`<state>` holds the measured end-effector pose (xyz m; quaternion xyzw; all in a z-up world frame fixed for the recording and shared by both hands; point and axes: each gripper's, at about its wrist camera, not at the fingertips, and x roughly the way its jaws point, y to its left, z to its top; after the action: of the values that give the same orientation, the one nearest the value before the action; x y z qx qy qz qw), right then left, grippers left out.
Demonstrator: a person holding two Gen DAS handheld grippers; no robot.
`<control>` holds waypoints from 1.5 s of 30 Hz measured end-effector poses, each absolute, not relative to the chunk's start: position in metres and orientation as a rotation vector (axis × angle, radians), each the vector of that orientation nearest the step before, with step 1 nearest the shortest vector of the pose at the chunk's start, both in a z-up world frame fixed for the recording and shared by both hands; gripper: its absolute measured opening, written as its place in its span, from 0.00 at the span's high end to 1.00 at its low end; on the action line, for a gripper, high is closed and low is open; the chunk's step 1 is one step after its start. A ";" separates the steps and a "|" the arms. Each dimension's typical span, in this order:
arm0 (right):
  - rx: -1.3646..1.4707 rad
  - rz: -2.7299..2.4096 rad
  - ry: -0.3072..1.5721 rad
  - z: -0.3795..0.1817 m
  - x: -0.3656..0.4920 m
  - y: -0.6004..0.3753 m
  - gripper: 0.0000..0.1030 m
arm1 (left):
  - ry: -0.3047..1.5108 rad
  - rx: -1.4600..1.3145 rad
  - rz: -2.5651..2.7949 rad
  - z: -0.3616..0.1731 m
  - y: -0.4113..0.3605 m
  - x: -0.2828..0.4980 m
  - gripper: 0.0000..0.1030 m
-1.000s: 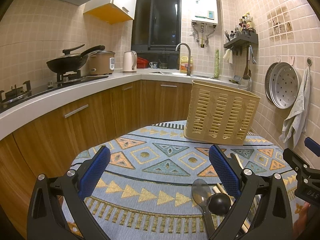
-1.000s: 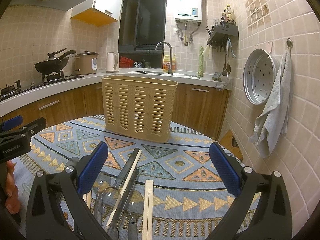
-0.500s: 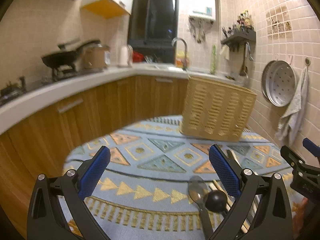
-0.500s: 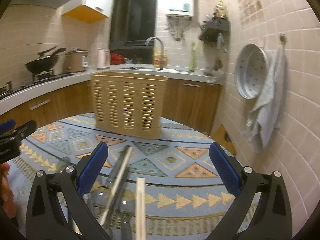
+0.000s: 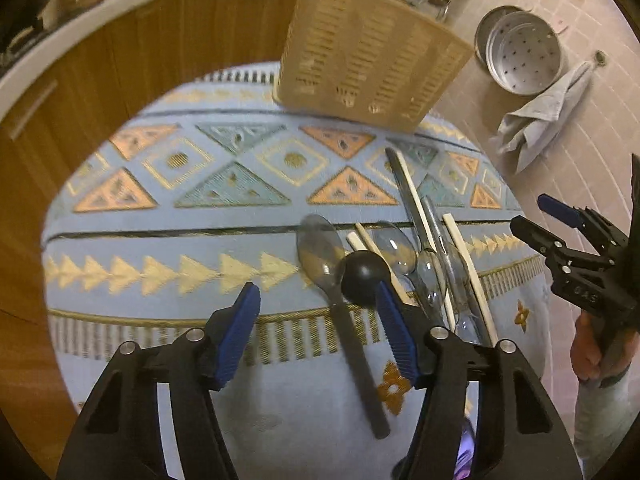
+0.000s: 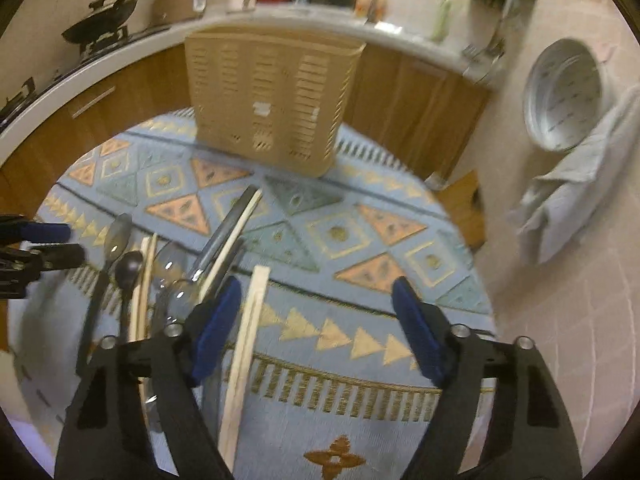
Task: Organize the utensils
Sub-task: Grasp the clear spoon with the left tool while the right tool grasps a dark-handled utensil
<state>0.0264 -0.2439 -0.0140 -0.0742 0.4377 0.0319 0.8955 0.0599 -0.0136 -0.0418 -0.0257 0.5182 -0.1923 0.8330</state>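
Both grippers are tilted down over a round table with a blue patterned cloth (image 5: 168, 240); the utensils are all lying loose in a bunch near the front edge of it. The left gripper (image 5: 318, 334) is about half open and its jaws are closing, with nothing between the pads but cloth; a grey spoon (image 5: 320, 252) and a black ladle (image 5: 365, 272) sit just past its right pad. Next to those there are clear plastic spoons (image 5: 394, 246) and pale wooden chopsticks (image 5: 464, 256), all overlapping. The right gripper (image 6: 316, 334) is a bit wider and closing too; a wooden chopstick (image 6: 250, 320) runs up between its jaws near the left pad, not pinched. The beige slotted utensil basket (image 6: 268, 96) stands upright at the far side of the table, well apart from the pile; can't see what's inside it.
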 end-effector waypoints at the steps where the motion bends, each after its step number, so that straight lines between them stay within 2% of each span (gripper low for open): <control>1: -0.131 0.096 0.954 -0.017 0.033 -0.245 0.39 | 1.133 -0.047 -0.408 -0.047 -0.018 0.063 0.45; 2: -0.119 0.108 0.989 -0.020 0.038 -0.245 0.45 | 1.152 -0.037 -0.409 -0.051 -0.023 0.066 0.48; 4: -0.095 0.139 1.064 -0.027 0.045 -0.245 0.47 | 1.187 -0.008 -0.417 -0.058 -0.032 0.066 0.49; 6: -0.060 0.197 1.152 -0.035 0.049 -0.243 0.58 | 1.193 0.071 -0.385 -0.061 -0.042 0.064 0.56; 7: -0.048 0.218 1.188 -0.039 0.050 -0.241 0.61 | 1.192 0.114 -0.370 -0.064 -0.047 0.063 0.57; 8: -0.036 0.236 1.226 -0.042 0.051 -0.239 0.64 | 1.187 0.172 -0.354 -0.066 -0.053 0.062 0.62; 9: -0.020 0.255 1.258 -0.045 0.053 -0.237 0.65 | 1.185 0.209 -0.339 -0.067 -0.057 0.062 0.67; 11: 0.014 0.286 1.294 -0.045 0.055 -0.232 0.65 | 1.192 0.256 -0.321 -0.069 -0.062 0.062 0.71; 13: 0.053 0.316 1.313 -0.044 0.060 -0.227 0.66 | 1.193 0.252 -0.328 -0.070 -0.061 0.064 0.74; 15: 0.065 0.340 1.326 -0.044 0.068 -0.218 0.69 | 1.189 0.234 -0.325 -0.069 -0.055 0.066 0.84; 17: 0.062 0.328 1.339 -0.046 0.077 -0.212 0.71 | 1.199 0.189 -0.338 -0.067 -0.045 0.069 0.88; 23: 0.064 0.309 1.398 -0.057 0.096 -0.204 0.81 | 1.225 0.091 -0.373 -0.062 -0.026 0.077 0.88; 26: 0.082 0.302 1.410 -0.060 0.100 -0.205 0.81 | 1.231 0.108 -0.383 -0.061 -0.033 0.081 0.77; 33: 0.066 0.287 1.454 -0.065 0.109 -0.205 0.81 | 1.235 0.285 -0.362 -0.062 -0.057 0.087 0.78; 35: 0.063 0.306 1.469 -0.065 0.112 -0.199 0.81 | 1.238 0.334 -0.359 -0.063 -0.063 0.087 0.78; 37: 0.021 0.298 1.461 -0.065 0.115 -0.191 0.86 | 1.238 0.377 -0.345 -0.063 -0.070 0.088 0.80; 39: 0.008 0.321 1.456 -0.065 0.115 -0.185 0.87 | 1.220 0.412 -0.346 -0.063 -0.077 0.089 0.90; 40: -0.002 0.323 1.448 -0.065 0.114 -0.184 0.88 | 1.203 0.420 -0.349 -0.062 -0.080 0.089 0.91; 42: -0.013 0.329 1.415 -0.061 0.112 -0.184 0.97 | 1.171 0.395 -0.344 -0.061 -0.080 0.088 0.91; 45: 0.006 0.359 1.356 -0.051 0.106 -0.193 0.99 | 1.096 0.282 -0.382 -0.049 -0.073 0.082 0.91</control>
<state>0.1058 -0.1934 -0.0513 0.0026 0.6239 0.1650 0.7638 0.0824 -0.0731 -0.0491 0.1325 0.5158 -0.1797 0.8271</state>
